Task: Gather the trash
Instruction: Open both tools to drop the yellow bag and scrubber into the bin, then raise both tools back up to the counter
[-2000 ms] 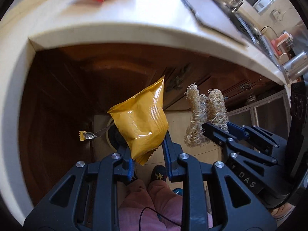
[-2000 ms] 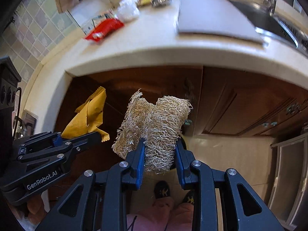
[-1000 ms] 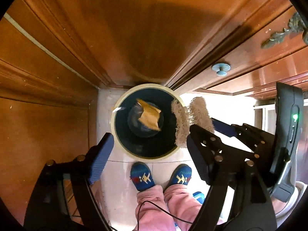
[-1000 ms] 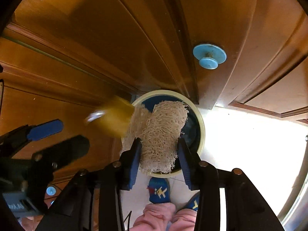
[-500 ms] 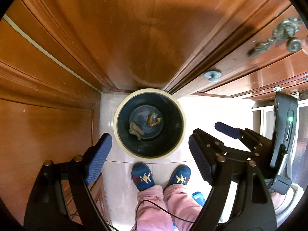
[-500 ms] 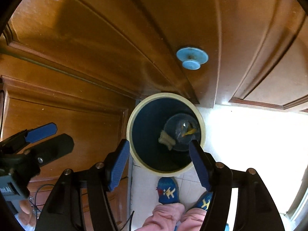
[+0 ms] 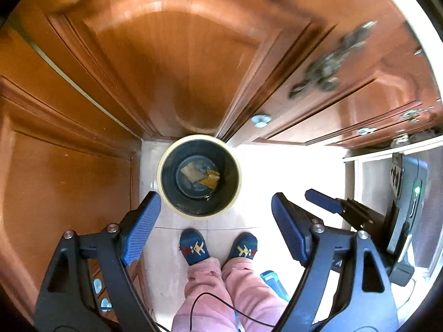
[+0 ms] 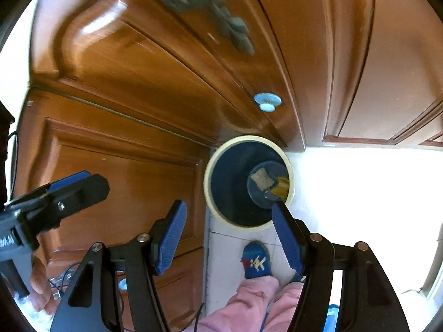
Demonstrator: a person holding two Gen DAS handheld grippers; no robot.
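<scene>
Both grippers (image 7: 213,229) (image 8: 229,238) agape above bin (image 7: 238,191); rim unobstructed

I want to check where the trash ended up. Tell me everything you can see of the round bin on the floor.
The bin is a round, upright, open-topped bucket with a cream rim and dark blue-black inner wall, apparently plastic. It stands on the pale tiled floor, tucked into the corner of the wooden cabinet doors, just ahead of the person's slippers. At its bottom lie a beige fibrous scrubber and a crumpled yellow snack bag, side by side. Neither gripper touches it.

Glossy wooden cabinet doors (image 7: 180,63) above sunlit pale floor tiles (image 7: 277,177)
</scene>
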